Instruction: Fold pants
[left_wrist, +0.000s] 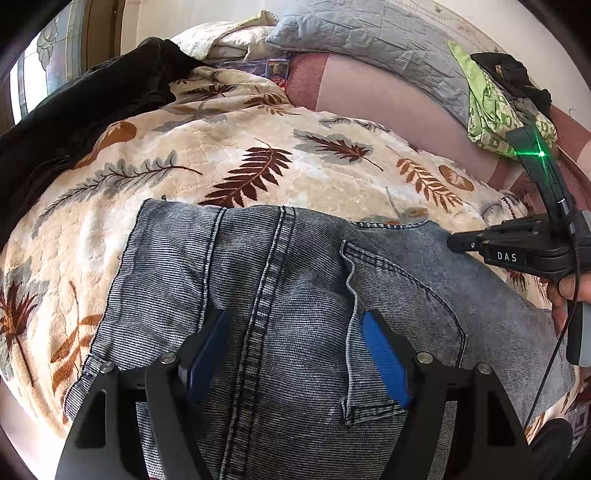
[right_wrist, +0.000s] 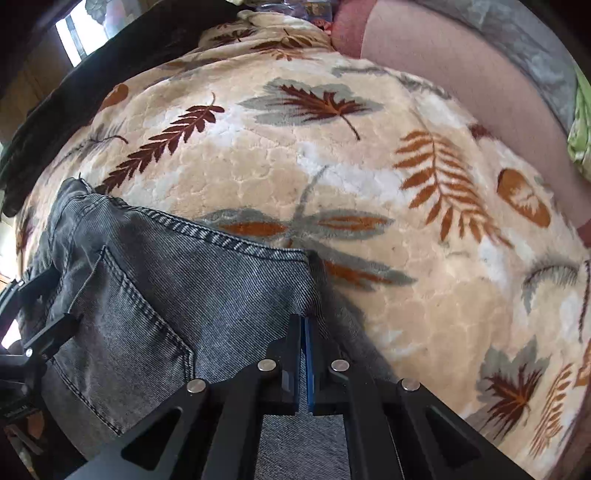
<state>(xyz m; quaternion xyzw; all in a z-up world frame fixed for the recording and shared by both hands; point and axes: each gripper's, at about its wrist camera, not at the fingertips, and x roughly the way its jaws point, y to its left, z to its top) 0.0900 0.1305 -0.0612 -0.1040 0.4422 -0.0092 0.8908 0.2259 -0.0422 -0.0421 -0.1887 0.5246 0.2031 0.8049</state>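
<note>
A pair of grey-blue denim pants (left_wrist: 295, 295) lies spread over a cream blanket (left_wrist: 229, 155) printed with brown and grey leaves, filling the lower middle of the left wrist view, with a seam running down the centre and a back pocket to its right. At the bottom of that view the left tongs (left_wrist: 295, 354) stand apart, their blue pads (left_wrist: 384, 362) resting over the denim on either side of the seam, with no fabric pinched between them. At the right edge of the same view the right tongs (left_wrist: 452, 242) reach the denim's edge. In the right wrist view those right tongs (right_wrist: 303, 332), bottom centre, are pressed together on the edge of the pants (right_wrist: 159, 295), which occupy the lower left of the frame. A dark garment (left_wrist: 85, 107) lies at the upper left, a grey quilted pillow (left_wrist: 369, 40) along the top, and a green patterned cloth (left_wrist: 491, 107) at the upper right.
</note>
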